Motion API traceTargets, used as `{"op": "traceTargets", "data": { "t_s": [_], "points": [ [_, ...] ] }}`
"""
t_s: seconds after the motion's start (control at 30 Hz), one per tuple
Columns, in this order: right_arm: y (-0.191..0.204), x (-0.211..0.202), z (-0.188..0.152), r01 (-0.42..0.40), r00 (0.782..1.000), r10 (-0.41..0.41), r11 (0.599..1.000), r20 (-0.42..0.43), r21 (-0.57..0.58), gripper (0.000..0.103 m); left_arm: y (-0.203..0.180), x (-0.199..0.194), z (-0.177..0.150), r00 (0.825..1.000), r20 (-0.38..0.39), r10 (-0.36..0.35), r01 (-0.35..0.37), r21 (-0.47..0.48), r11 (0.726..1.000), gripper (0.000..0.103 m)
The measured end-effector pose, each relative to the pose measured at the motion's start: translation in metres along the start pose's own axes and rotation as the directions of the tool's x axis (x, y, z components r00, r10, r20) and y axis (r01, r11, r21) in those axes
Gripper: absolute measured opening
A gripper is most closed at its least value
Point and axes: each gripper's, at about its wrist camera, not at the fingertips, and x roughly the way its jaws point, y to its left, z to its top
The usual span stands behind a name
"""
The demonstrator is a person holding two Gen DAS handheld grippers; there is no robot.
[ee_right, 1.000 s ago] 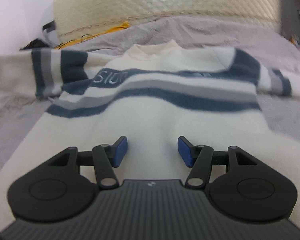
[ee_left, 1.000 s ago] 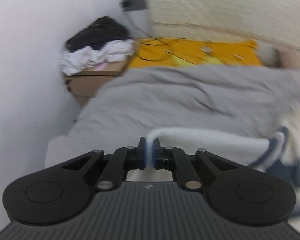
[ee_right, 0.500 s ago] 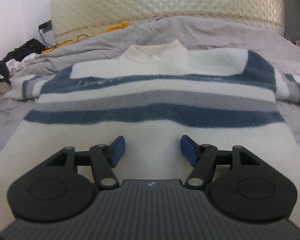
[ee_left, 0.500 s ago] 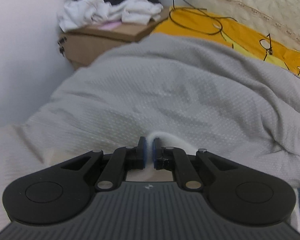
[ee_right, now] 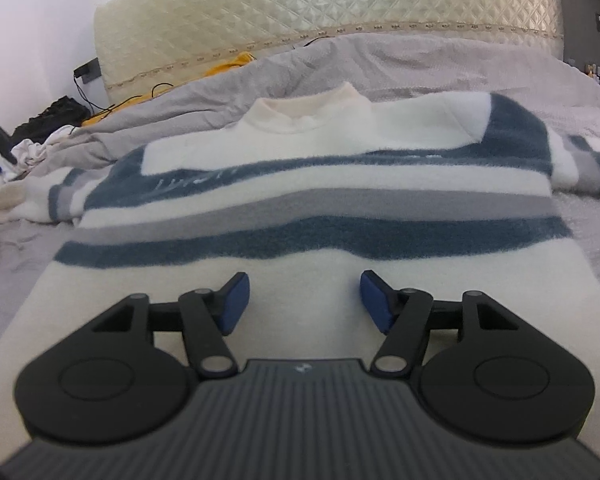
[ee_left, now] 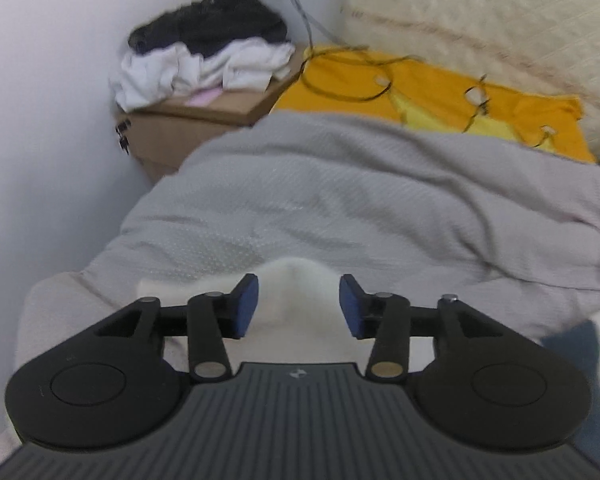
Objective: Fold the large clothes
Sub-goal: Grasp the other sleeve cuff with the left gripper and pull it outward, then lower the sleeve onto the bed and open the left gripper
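A: Where's the sweater (ee_right: 300, 184)?

B: Spread flat on the grey duvet (ee_right: 440, 64), collar toward the headboard (ee_right: 340, 4), blue and grey bands across the chest. One sleeve lies out to each side on the duvet.

A: And the cuff (ee_left: 296, 292)?

B: The cream cuff of the far sleeve lies on the duvet in the left wrist view, right between the tips of the left gripper (ee_left: 298, 305). Its jaws have just been opening; the blue pads (ee_left: 247, 306) stand apart on either side of the cuff and don't press it.

A: The right gripper (ee_right: 304, 300)?

B: Jaws apart too, low over the sweater's cream lower half, nothing between them. Whether the tips touch the fabric I can't tell.

A: Around it?

B: A yellow sheet (ee_left: 420, 92) with dark cables past the duvet's edge, and a cardboard box (ee_left: 188, 128) against the wall with a pile of white and black clothes (ee_left: 208, 56) on top.
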Motion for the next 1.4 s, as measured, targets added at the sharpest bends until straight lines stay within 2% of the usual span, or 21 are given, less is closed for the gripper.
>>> {"op": "traceTargets", "data": {
  "t_s": [0.13,0.37,0.5,0.63,0.73,0.8,0.87,0.97,1.07,1.13,1.23,1.33,1.4],
  "points": [
    [-0.007,-0.017,0.006,-0.014,1.000,0.013,0.999,0.028,0.029,0.064,-0.023,-0.069,-0.020,0.996,0.058,-0.069,0.071,-0.032,0.997,0.051],
    [-0.025,-0.054,0.014,-0.013,0.996,0.008,0.999,0.088,0.052,0.064,-0.087,-0.182,-0.103,0.980,0.132,-0.150,0.143,0.062,0.988,0.051],
    [-0.035,-0.088,0.020,-0.041,0.988,0.028,0.996,0.155,0.082,0.064,-0.115,-0.235,-0.151,0.965,0.161,-0.208,0.196,0.087,0.977,0.051],
    [-0.044,-0.128,0.025,-0.079,0.973,0.060,0.994,0.222,0.080,0.064,-0.145,-0.289,-0.190,0.943,0.187,-0.275,0.263,0.090,0.961,0.051],
    [-0.048,-0.153,0.030,-0.058,0.976,0.047,0.997,0.215,0.048,0.064,-0.173,-0.329,-0.216,0.921,0.197,-0.336,0.312,0.145,0.939,0.051],
    [-0.056,-0.171,0.031,-0.046,0.968,0.035,0.998,0.247,0.038,0.064,-0.189,-0.353,-0.233,0.904,0.215,-0.369,0.335,0.182,0.925,0.051],
    [-0.064,-0.184,0.034,-0.027,0.966,0.015,0.999,0.258,0.041,0.065,-0.206,-0.374,-0.255,0.889,0.197,-0.413,0.373,0.211,0.904,0.051],
    [-0.073,-0.198,0.037,-0.026,0.961,0.014,0.999,0.277,0.039,0.065,-0.226,-0.401,-0.288,0.865,0.192,-0.464,0.408,0.269,0.872,0.051],
    [-0.077,-0.208,0.038,-0.033,0.961,0.022,0.999,0.276,0.034,0.065,-0.238,-0.417,-0.325,0.850,0.174,-0.497,0.440,0.283,0.852,0.051],
    [-0.079,-0.213,0.036,-0.027,0.963,0.019,0.999,0.270,0.028,0.065,-0.245,-0.422,-0.349,0.846,0.136,-0.516,0.463,0.292,0.837,0.051],
    [-0.085,-0.222,0.027,-0.026,0.967,0.020,0.999,0.254,0.020,0.065,-0.248,-0.425,-0.381,0.841,0.128,-0.525,0.464,0.329,0.823,0.051],
    [-0.088,-0.229,0.019,-0.012,0.970,0.008,1.000,0.245,0.017,0.065,-0.243,-0.419,-0.400,0.822,0.108,-0.559,0.509,0.303,0.806,0.051],
    [-0.087,-0.233,0.015,0.001,0.971,-0.004,1.000,0.239,0.015,0.065,-0.240,-0.410,-0.408,0.816,0.115,-0.567,0.518,0.291,0.804,0.051]
  ]
}}
